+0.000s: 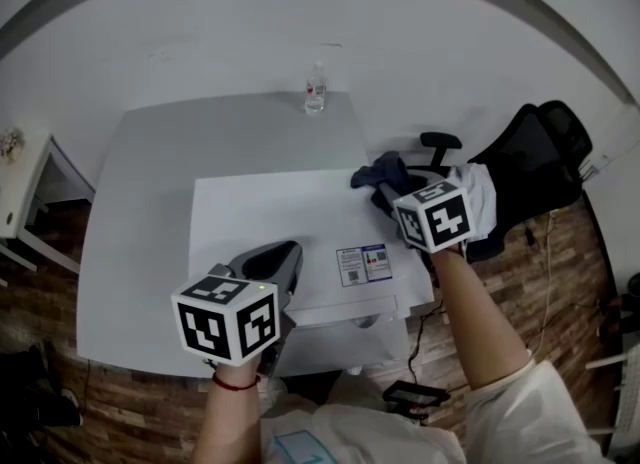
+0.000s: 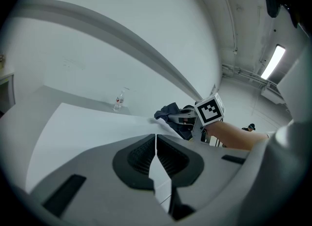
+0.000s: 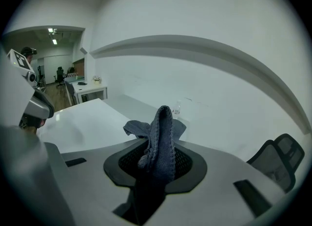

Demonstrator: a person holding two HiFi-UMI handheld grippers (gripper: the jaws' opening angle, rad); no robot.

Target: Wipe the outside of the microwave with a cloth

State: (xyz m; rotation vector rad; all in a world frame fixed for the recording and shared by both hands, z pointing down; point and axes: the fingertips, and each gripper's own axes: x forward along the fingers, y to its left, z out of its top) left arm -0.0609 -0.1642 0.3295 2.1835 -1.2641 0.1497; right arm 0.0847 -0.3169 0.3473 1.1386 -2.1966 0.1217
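The dark blue-grey, crumpled fabric cloth [image 3: 161, 127] is pinched in the right gripper [image 3: 157, 164]. In the right gripper view the jaws are seen clamped onto its lower part. A folded ridge of fabric is stood up above the black pads, and a looser flap is spread off to the left.

From the head view, the cloth [image 1: 380, 170] is found just ahead of the right gripper [image 1: 398, 195]. It is bunched at the far right edge of the top of the white, box-shaped microwave [image 1: 270, 212]. Whether fabric and top are touching cannot be told.

Over to the left gripper [image 2: 156, 138]: its jaws are seen pressed together at the tips with nothing caught between them. Only a thin wedge of the white top is glimpsed below them. In the head view the left gripper [image 1: 283, 257] is held over the near left part of the microwave's top, well apart from the cloth.

A small printed label [image 1: 362, 264] is stuck on the top near its front edge, between the two grippers. The microwave is set on a flat grey table [image 1: 150, 212]. A clear plastic water bottle [image 1: 316, 89] is stood upright at the table's far edge. A black office chair [image 1: 535, 162] is parked to the table's right.
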